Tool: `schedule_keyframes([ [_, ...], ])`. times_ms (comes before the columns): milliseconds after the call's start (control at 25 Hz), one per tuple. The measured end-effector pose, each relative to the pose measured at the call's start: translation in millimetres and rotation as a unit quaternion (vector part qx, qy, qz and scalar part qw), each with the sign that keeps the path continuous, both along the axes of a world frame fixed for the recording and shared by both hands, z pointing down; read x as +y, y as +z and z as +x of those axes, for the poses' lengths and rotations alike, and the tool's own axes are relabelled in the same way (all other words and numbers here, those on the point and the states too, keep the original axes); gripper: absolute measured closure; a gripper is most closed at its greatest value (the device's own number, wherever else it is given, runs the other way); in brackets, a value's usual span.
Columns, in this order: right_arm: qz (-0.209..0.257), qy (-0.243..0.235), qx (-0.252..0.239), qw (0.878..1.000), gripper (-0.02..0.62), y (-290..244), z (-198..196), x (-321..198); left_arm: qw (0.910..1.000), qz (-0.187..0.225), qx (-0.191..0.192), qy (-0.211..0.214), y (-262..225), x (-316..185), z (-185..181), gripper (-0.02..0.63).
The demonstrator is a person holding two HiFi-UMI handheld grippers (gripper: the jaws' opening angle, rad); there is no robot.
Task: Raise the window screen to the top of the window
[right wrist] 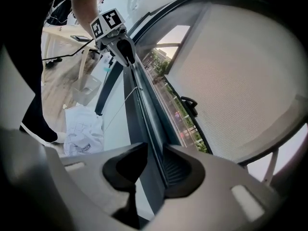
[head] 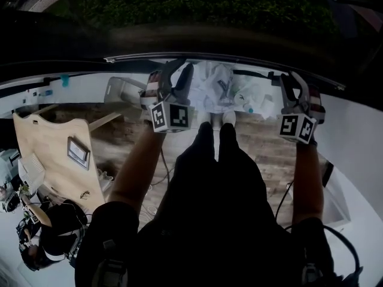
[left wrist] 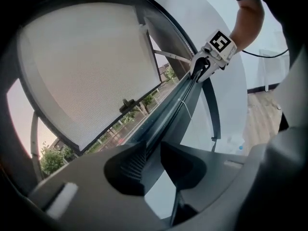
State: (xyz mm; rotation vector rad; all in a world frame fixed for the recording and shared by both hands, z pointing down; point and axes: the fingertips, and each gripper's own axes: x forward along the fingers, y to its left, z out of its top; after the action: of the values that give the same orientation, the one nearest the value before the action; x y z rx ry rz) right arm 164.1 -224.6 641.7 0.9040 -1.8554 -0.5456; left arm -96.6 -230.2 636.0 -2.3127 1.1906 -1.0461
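While left claw (left wrist: pixel 153 149) and right claw (right wrist: pixel 156 151) pinch dark rail (left wrist: pixel 169 110), window screen (left wrist: pixel 86 66) sits apart beyond it.

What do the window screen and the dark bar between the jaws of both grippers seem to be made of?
Window screen: fine woven mesh, pale grey, matt, probably fibreglass or plastic thread; its tiny grid shows and daylight passes through. Dark bar, clamped by left gripper and right gripper: smooth, dark grey, slight sheen, straight edges; likely painted metal, though plastic is possible.
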Motion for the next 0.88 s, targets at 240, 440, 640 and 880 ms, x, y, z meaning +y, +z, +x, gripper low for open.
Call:
schedule_keyframes([
  [240, -0.001, 0.002, 0.003, 1.000, 0.505, 0.3, -0.9, -0.2, 0.9987, 0.009, -0.047, 0.016, 3.3, -1.9, -0.4, 0.518],
  [440, -0.004, 0.006, 0.002, 1.000, 0.505, 0.2, -1.0, -0.8, 0.9953, 0.005, -0.093, 0.027, 9.0, -5.1, -2.0, 0.491],
  [640, -0.007, 0.000, 0.015, 1.000, 0.506, 4.2, -4.5, -2.8, 0.9938, 0.005, -0.107, 0.031, 10.2, -10.0, -5.7, 0.509],
  [880, 0.014, 0.006, 0.015, 1.000, 0.520, 2.1, -5.5, -6.4, 0.9973, 0.006, -0.074, 0.002, 7.0, -13.4, -8.3, 0.548],
])
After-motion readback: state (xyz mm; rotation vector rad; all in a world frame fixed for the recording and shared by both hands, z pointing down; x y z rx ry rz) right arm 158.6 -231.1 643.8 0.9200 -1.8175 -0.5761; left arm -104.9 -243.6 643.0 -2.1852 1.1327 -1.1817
